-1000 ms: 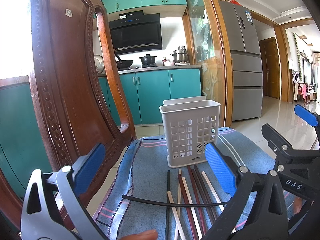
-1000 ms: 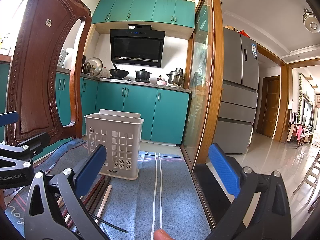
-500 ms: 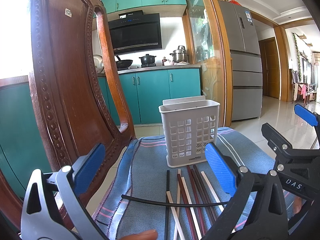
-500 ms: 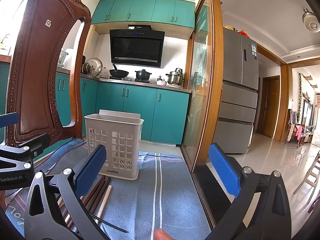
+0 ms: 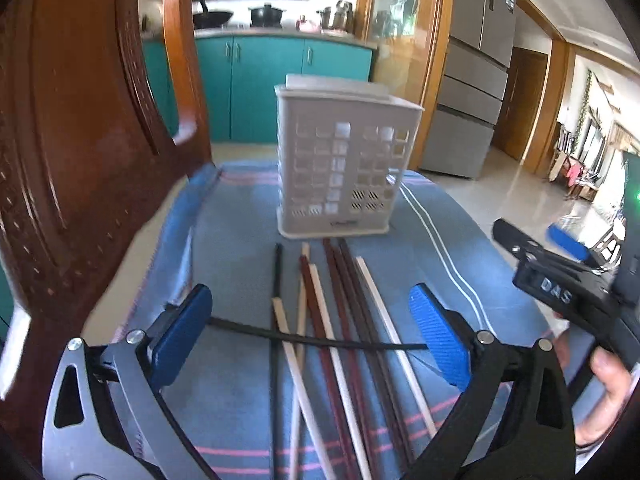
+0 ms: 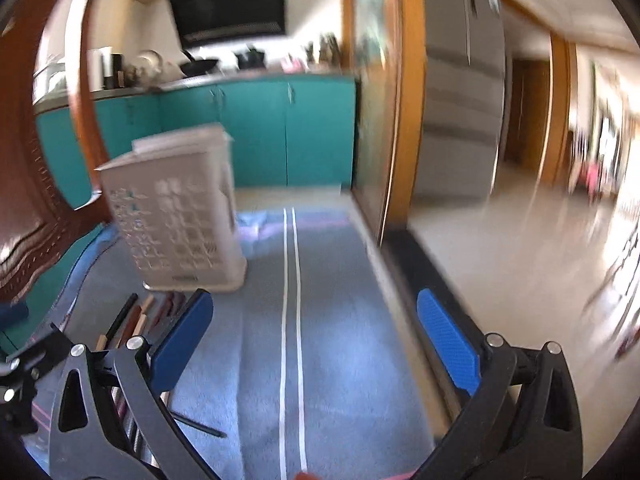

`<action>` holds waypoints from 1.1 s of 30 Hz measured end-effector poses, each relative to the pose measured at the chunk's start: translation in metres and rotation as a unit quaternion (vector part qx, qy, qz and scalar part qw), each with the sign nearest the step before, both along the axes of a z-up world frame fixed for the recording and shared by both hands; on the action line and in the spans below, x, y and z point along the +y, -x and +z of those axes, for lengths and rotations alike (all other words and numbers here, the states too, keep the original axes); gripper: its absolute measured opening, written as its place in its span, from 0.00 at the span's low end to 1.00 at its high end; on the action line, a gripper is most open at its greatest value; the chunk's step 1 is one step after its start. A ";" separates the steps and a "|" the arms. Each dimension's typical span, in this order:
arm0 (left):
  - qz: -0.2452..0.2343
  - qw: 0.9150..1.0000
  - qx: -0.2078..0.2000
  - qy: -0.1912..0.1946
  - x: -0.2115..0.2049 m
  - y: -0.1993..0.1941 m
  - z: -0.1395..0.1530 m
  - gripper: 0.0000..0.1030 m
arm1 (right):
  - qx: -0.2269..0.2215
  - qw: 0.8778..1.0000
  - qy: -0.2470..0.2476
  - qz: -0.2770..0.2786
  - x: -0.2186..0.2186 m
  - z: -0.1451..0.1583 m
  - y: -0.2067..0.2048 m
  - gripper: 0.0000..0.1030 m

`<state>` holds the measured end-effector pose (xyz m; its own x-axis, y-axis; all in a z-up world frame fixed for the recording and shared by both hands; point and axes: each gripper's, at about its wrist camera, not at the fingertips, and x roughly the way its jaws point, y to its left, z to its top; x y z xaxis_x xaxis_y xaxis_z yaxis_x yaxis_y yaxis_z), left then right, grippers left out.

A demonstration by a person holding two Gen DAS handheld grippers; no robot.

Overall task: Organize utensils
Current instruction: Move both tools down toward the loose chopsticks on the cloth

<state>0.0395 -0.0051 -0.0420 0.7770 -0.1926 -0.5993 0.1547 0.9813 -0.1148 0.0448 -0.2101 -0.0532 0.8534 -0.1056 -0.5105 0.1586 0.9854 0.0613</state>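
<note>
On blue cloth (image 5: 224, 248) | chopsticks (image 5: 340, 320) before basket (image 5: 344, 164) | left claw (image 5: 312, 340) wide

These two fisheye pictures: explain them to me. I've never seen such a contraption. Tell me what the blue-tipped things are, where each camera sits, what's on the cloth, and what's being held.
No robot here: a person holds a hand tool in each hand, each with a camera looking along its two blue-padded fingers. One picture comes from the left tongs, the other from the right tongs; the right tool also shows at the left view's edge. Both stand open and hold nothing. On the blue striped cloth stands a white perforated basket. In front of it lie loose chopsticks, dark red, pale and black, one black stick crossing the rest. A wooden chair stands at the left.
</note>
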 end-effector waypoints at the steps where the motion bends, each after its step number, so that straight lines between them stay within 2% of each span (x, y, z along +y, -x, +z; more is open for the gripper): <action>1: -0.001 1.000 0.005 -0.003 -0.001 -0.001 -0.002 0.90 | 0.018 1.000 -0.023 0.001 -0.005 -0.005 -0.005 0.97; 4: -0.007 1.000 0.017 -0.007 -0.004 -0.004 -0.006 0.86 | 0.050 0.996 -0.072 0.006 -0.014 -0.018 -0.013 0.89; 7: -0.016 1.000 0.025 -0.002 -0.006 -0.004 -0.008 0.81 | 0.056 0.995 -0.088 0.006 -0.016 -0.021 -0.014 0.84; 13: -0.014 0.999 0.050 0.007 -0.004 -0.008 -0.011 0.70 | 0.061 0.995 -0.071 0.030 -0.005 -0.020 -0.016 0.66; 17: -0.014 0.998 0.062 0.017 0.000 -0.012 -0.013 0.69 | 0.070 0.994 -0.069 0.045 -0.002 -0.022 -0.017 0.47; 19: -0.014 0.997 0.067 0.023 0.001 -0.012 -0.013 0.70 | 0.079 0.993 -0.072 0.057 0.000 -0.024 -0.019 0.43; 28: -0.016 0.996 0.070 0.042 0.003 -0.015 -0.007 0.70 | 0.151 0.976 -0.056 0.148 0.035 -0.034 -0.039 0.42; 33: -0.005 0.995 0.081 0.051 0.011 -0.020 -0.009 0.70 | 0.187 0.966 -0.011 0.180 0.063 -0.028 -0.057 0.42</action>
<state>0.0595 0.0057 -0.0514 0.6691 -0.2657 -0.6940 0.1348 0.9618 -0.2383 0.1021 -0.1475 -0.0816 0.5878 0.1776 -0.7893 -0.1782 0.9801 0.0878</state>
